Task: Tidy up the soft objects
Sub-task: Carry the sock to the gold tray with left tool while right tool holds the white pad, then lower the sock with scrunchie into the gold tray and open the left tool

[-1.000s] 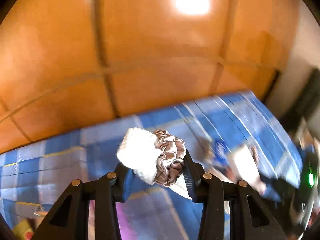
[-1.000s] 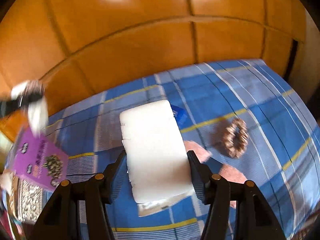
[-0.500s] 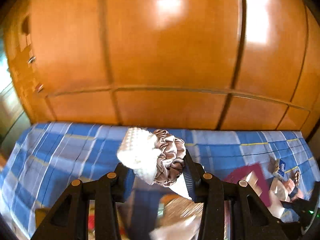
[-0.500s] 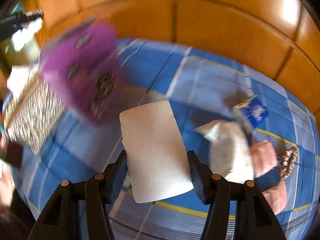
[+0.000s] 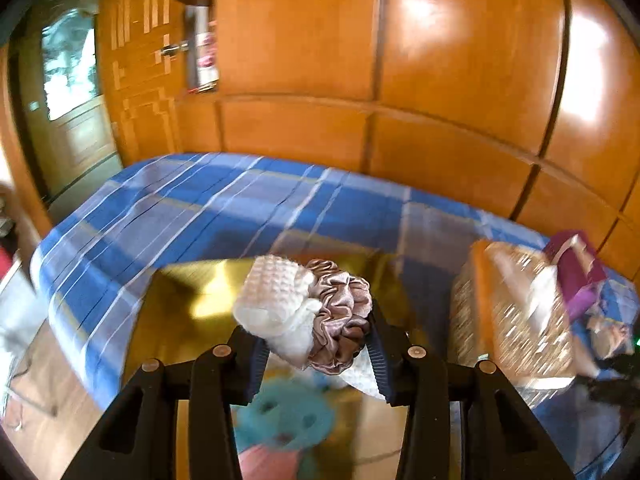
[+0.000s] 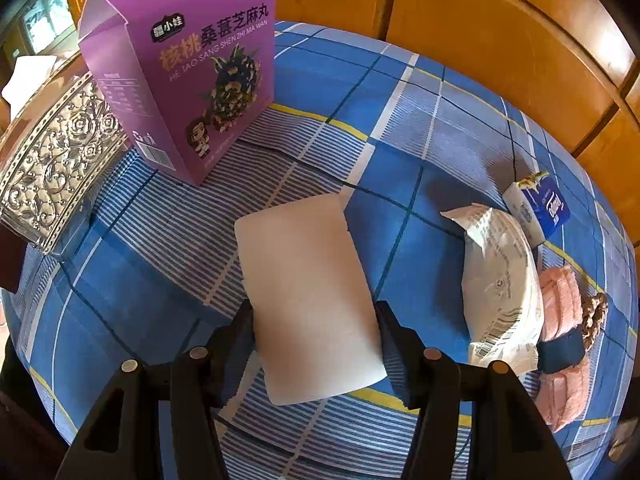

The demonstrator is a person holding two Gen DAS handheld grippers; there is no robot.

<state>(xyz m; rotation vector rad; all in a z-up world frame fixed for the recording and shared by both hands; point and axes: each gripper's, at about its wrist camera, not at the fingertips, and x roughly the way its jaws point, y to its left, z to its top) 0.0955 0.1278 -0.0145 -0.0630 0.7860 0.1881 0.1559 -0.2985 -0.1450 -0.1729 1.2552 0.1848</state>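
Gripping a white cloth [image 5: 276, 300] and scrunchie [image 5: 342, 320], the left tool [image 5: 316, 354] hangs over a gold box [image 5: 192, 312] on the bed [image 5: 224, 208]. Right tool [image 6: 316, 344] clamps a white pad [image 6: 308, 292] above the bed, purple box [image 6: 188, 72] standing behind it.

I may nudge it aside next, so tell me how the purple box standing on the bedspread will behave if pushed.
The purple box stands upright on its narrow end on the soft checked bedspread, so a high push would probably tip it. Its top flap looks open, which suggests thin, light cardboard that dents easily. Pushed low, it would likely drag on the cloth.
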